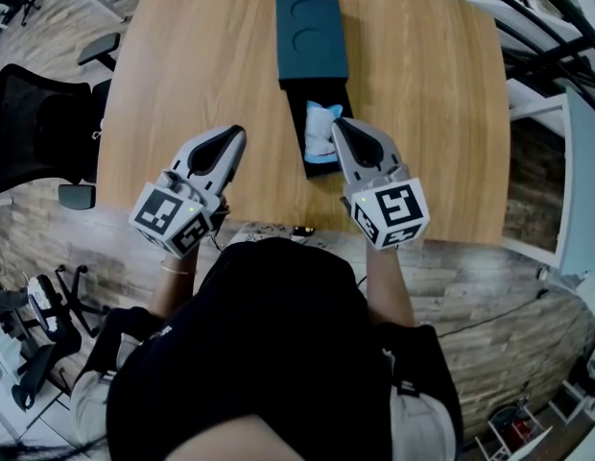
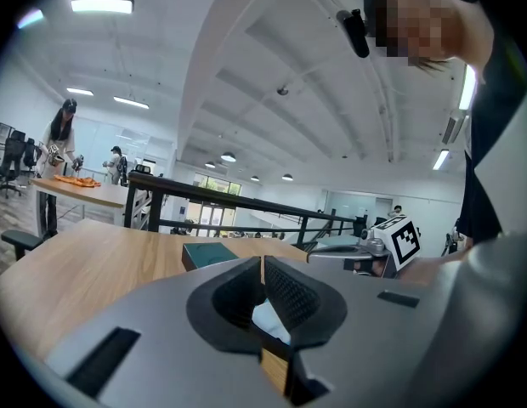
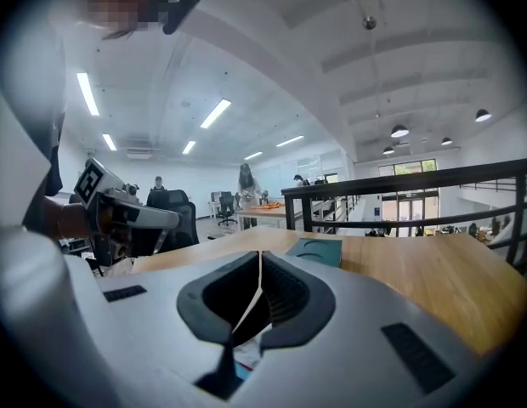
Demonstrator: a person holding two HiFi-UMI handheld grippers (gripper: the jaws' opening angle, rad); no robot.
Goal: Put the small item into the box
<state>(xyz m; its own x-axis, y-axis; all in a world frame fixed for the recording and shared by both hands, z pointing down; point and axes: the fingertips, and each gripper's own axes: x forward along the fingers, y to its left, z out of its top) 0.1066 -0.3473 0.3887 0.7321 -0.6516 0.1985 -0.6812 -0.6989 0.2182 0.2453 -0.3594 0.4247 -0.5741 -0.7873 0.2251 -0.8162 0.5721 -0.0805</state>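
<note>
A dark teal box lies on the wooden table [image 1: 202, 65]. Its lid [image 1: 312, 36] sits at the far end, and the open tray [image 1: 296, 113] extends toward me. Inside the tray lies the small item [image 1: 320, 133], white and light blue. My right gripper [image 1: 338, 123] is shut and empty, its tip over the tray's right side just beside the item. My left gripper [image 1: 237, 133] is also shut and empty, above bare table left of the tray. In the left gripper view the jaws [image 2: 262, 260] meet, with the item [image 2: 268, 320] showing behind them. The right gripper view shows closed jaws [image 3: 260, 255] and the lid [image 3: 314, 250] beyond.
A black office chair [image 1: 38, 123] stands off the table's left edge. A dark railing [image 1: 537, 36] runs past the right side. The table's near edge is right below both grippers, against the person's body. People work at a far desk [image 2: 68, 181].
</note>
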